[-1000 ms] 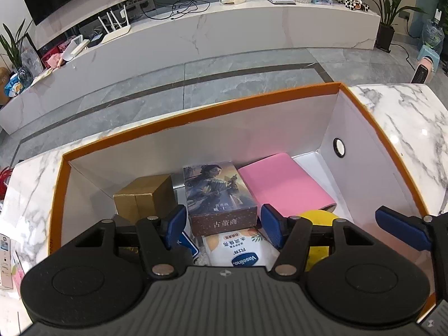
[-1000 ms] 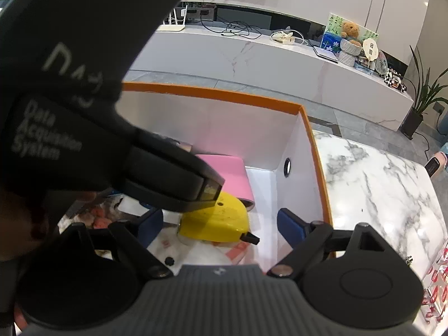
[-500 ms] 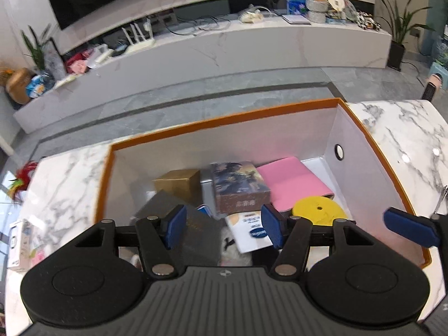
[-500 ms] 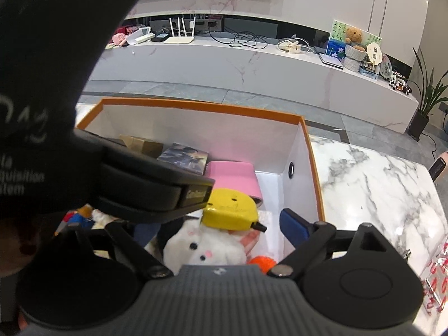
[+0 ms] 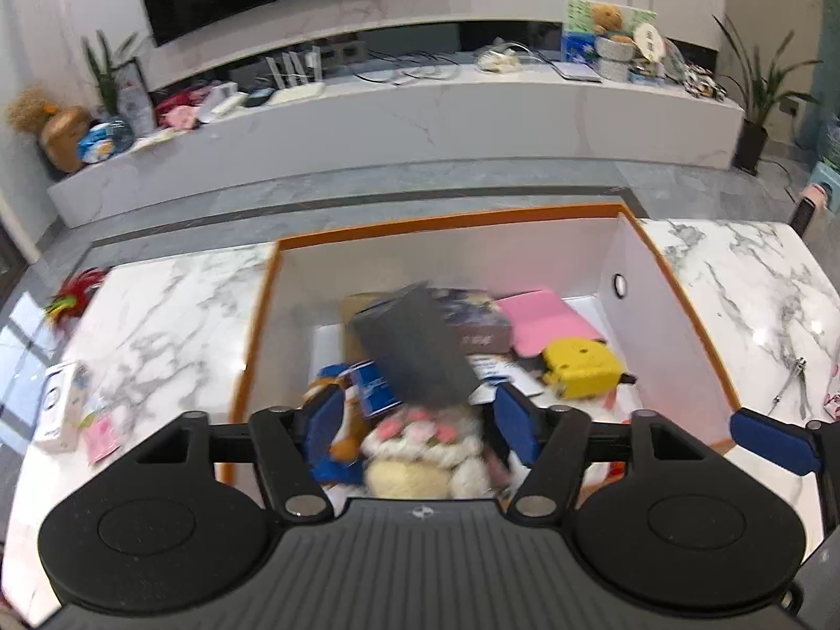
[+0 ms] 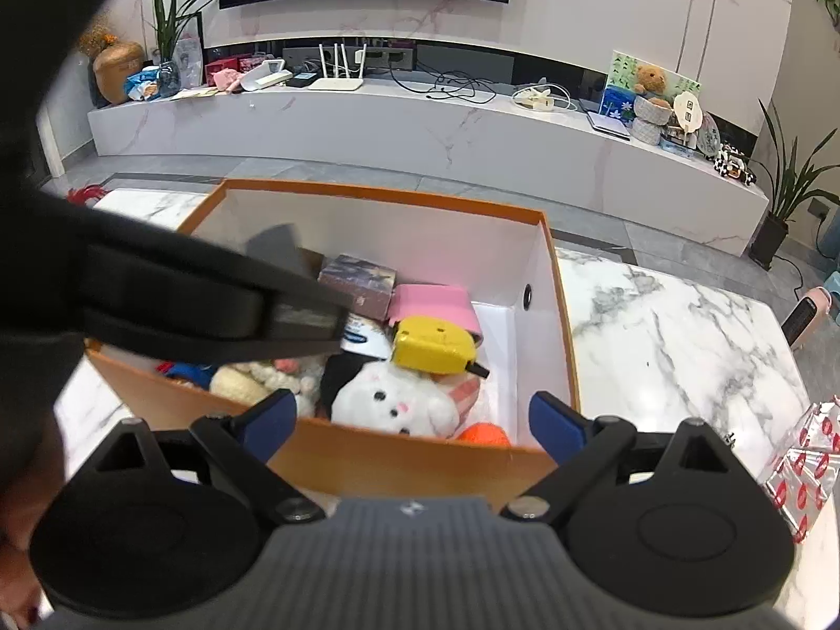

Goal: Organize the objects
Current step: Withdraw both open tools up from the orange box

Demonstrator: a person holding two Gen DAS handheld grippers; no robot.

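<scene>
The dark grey box (image 5: pixel 415 346), blurred and tilted, sits in the orange bin (image 5: pixel 451 218) at twelve o'clock from the left gripper (image 5: pixel 420 415), whose fingers have just been opening, nothing between; right gripper (image 6: pixel 415 422) fingers apart

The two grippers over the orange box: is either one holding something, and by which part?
Nothing is held. The left gripper and the right gripper both have open jaws, just widened, above the box. The dark grey box lies blurred, free of them.
</scene>
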